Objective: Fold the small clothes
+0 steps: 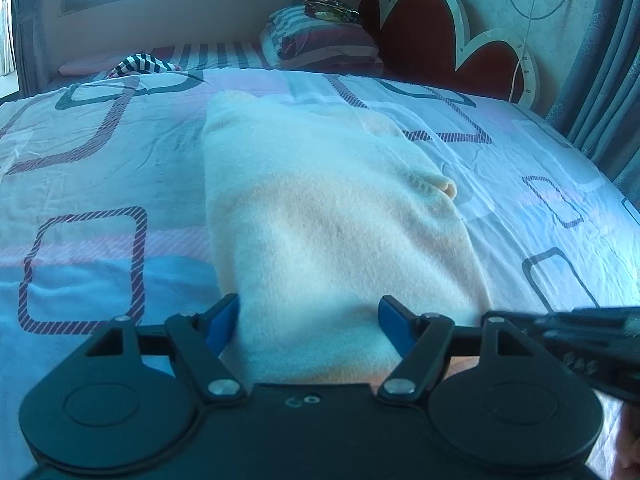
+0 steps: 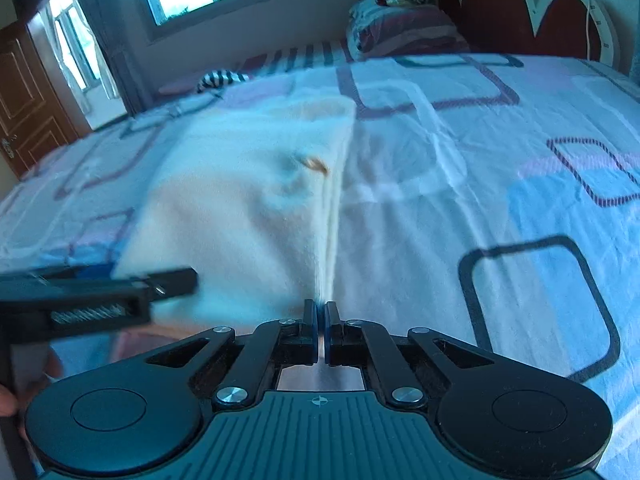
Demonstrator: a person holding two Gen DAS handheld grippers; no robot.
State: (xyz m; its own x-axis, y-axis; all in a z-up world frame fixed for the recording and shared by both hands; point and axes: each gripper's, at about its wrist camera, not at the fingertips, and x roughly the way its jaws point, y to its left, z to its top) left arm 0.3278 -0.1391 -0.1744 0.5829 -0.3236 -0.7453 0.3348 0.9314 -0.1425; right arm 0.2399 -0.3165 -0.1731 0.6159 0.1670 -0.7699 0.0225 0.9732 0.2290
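Observation:
A cream knitted garment point(image 1: 320, 220) lies flat on the bed, folded into a long strip that runs away from me. My left gripper point(image 1: 310, 312) stands open, its blue-padded fingers astride the strip's near end without pressing on it. The left finger is at the garment's left edge. In the right wrist view the garment point(image 2: 240, 200) sits left of centre, and my right gripper point(image 2: 321, 308) is shut on its near right edge, which runs straight into the jaws. One finger point(image 2: 176, 280) of the left gripper shows at the left of that view.
The bed sheet point(image 1: 80, 160) is pale blue and pink with square outlines. Folded striped bedding point(image 1: 320, 40) and a red, petal-shaped headboard point(image 1: 420, 28) are at the far end. A black-and-white striped cloth point(image 1: 142, 63) lies far left. A brown door point(image 2: 28, 100) stands beyond the bed.

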